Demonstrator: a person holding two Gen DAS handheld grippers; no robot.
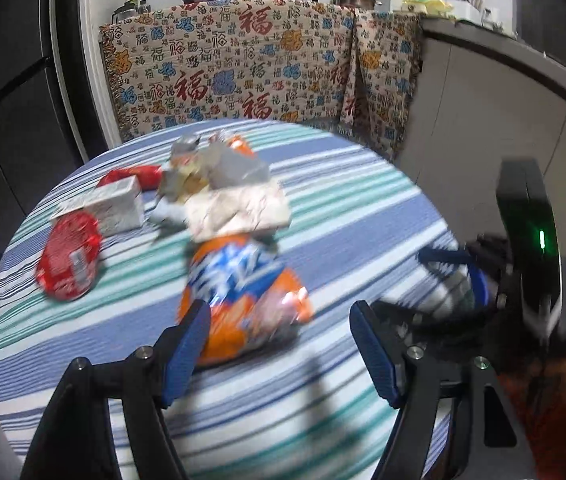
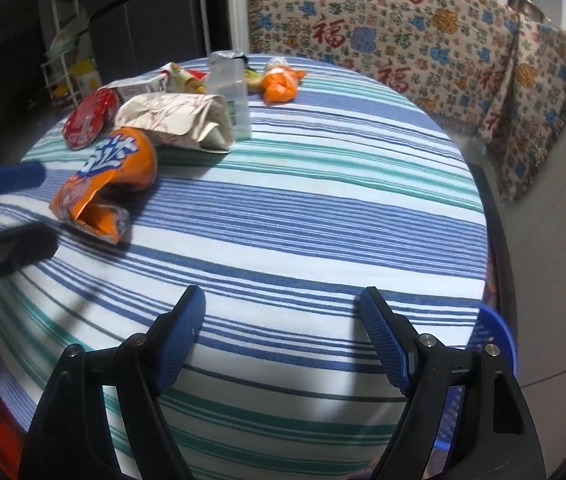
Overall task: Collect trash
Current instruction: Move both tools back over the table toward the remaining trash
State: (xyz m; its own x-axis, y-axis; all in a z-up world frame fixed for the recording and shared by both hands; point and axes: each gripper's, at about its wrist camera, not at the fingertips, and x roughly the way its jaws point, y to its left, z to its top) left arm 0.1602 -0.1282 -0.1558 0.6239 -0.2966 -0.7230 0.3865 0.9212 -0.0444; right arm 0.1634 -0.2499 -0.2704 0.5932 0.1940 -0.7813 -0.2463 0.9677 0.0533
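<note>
A crumpled orange and blue snack bag [image 1: 239, 296] lies on the striped tablecloth [image 1: 343, 208], just ahead of my open left gripper [image 1: 279, 340]; its left pad sits beside the bag's near end. Behind the bag lie a crumpled beige paper bag [image 1: 239, 208], a white carton [image 1: 119, 204] and a red wrapper [image 1: 69, 262]. My right gripper [image 2: 281, 336] is open and empty over bare cloth. In the right wrist view the orange bag [image 2: 111, 176] lies far left, with the paper bag [image 2: 179, 120], a clear plastic package [image 2: 229, 88] and a small orange wrapper [image 2: 281, 84] beyond.
A blue basket [image 2: 495, 340] shows past the table's right edge. A patterned cloth [image 1: 263, 64] drapes a counter with pots behind the table. A grey cabinet [image 1: 483, 120] stands at the right. The left gripper's fingers [image 2: 7, 178] enter the right wrist view at far left.
</note>
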